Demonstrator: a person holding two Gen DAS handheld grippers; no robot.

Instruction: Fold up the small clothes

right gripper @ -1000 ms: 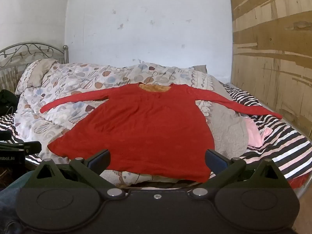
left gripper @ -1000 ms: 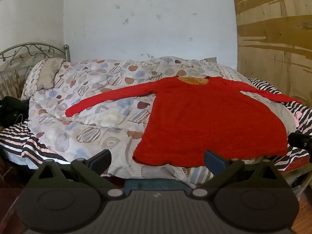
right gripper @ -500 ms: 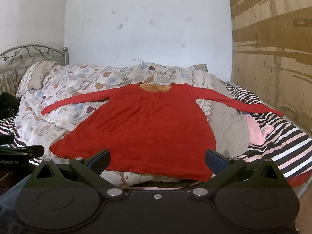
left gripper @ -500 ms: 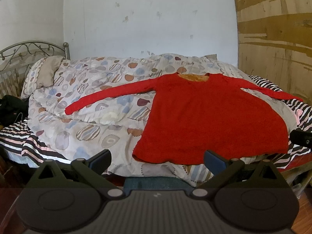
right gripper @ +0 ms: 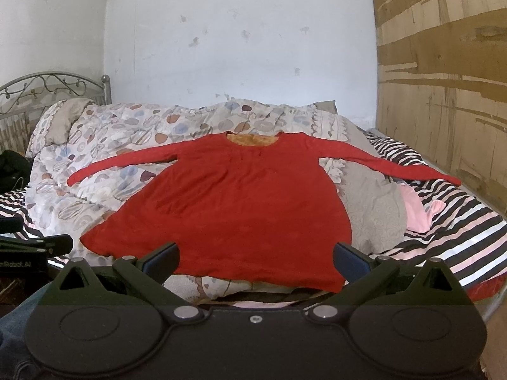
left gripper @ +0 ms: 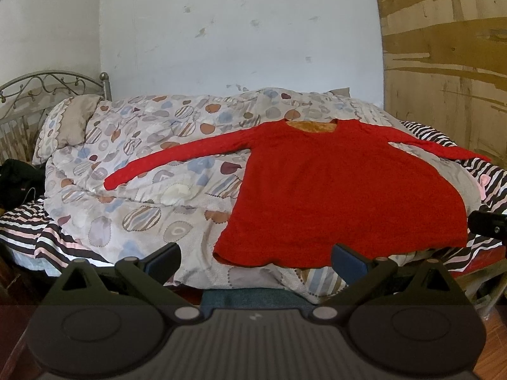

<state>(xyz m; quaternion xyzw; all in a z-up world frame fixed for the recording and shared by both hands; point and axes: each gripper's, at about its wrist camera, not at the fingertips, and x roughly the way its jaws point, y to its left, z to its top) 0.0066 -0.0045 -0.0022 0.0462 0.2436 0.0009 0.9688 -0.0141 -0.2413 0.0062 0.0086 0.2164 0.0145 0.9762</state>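
The left claw [left gripper: 255,261] stands wide open, its two blue-padded fingers [left gripper: 161,261] far apart and holding nothing. It hangs short of the bed edge, touching no cloth; between its fingers shows the hem of the red top [left gripper: 342,190] and the quilt [left gripper: 152,164] below it.

The right claw [right gripper: 255,259] is likewise spread wide and empty. Its fingers [right gripper: 351,259] frame the hem of the top [right gripper: 240,202] from in front, but whether the pads brush the cloth cannot be told; they look just clear of it.

The top lies flat on the bed, front up, neck toward the wall, both sleeves stretched straight out to the sides. Its orange lining shows at the neck opening. The left sleeve runs across the patterned quilt; the right sleeve reaches over a grey cover [right gripper: 374,209] onto the striped sheet [right gripper: 450,221]. A pink cloth [right gripper: 418,212] lies just beside the grey cover, under the right sleeve's end.

In the left view the other gripper's tip shows at the right edge; in the right view the left gripper's body shows at the left edge.

A pillow [left gripper: 74,123] leans against the metal headboard [left gripper: 41,82] at far left. A plywood panel [right gripper: 443,79] stands along the right side.
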